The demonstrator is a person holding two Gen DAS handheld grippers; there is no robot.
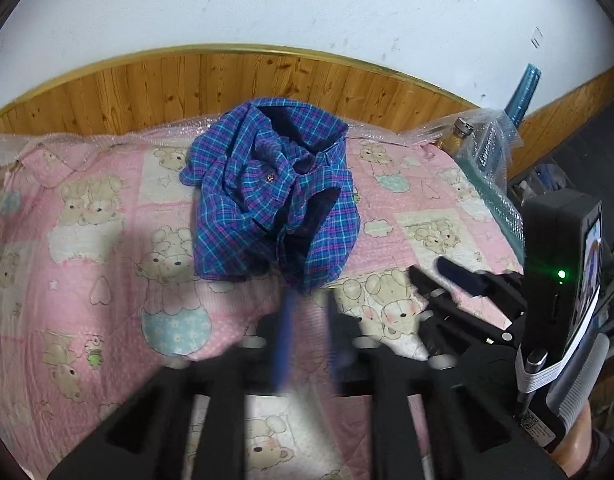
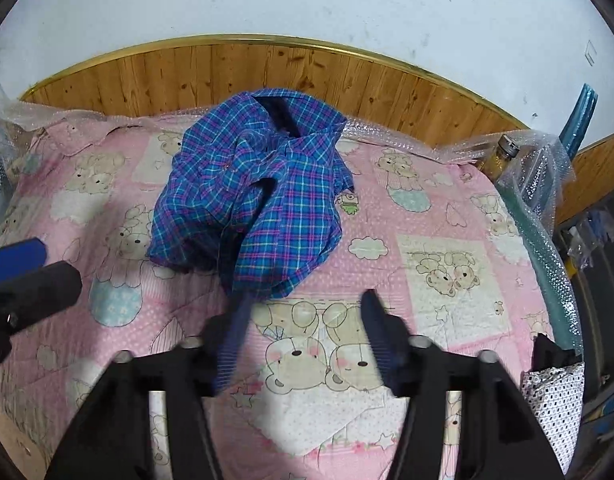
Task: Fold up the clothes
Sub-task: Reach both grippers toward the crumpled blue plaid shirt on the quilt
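A crumpled blue plaid shirt [image 1: 275, 192] [image 2: 247, 200] lies in a heap on the pink teddy-bear bedspread [image 1: 87, 272] [image 2: 447, 280], towards the far side. My left gripper [image 1: 310, 300] is open with a narrow gap. Its blurred blue-padded tips sit just short of the shirt's near hem with nothing between them. My right gripper [image 2: 307, 298] is wide open over the bedspread, its left fingertip [image 2: 243, 304] at the hem's edge. Each gripper shows in the other's view: the right [image 1: 429, 268] at lower right, the left [image 2: 55, 264] at the left edge.
Wood panelling [image 1: 267, 76] and a white wall stand behind the bed. Bubble wrap [image 2: 539, 176], a bottle [image 2: 503, 152] and a teal wrapped pole [image 2: 579, 120] crowd the far right corner. A spotted cloth [image 2: 555, 400] lies at the bed's right edge. A phone [image 1: 563, 272] is mounted on the right gripper.
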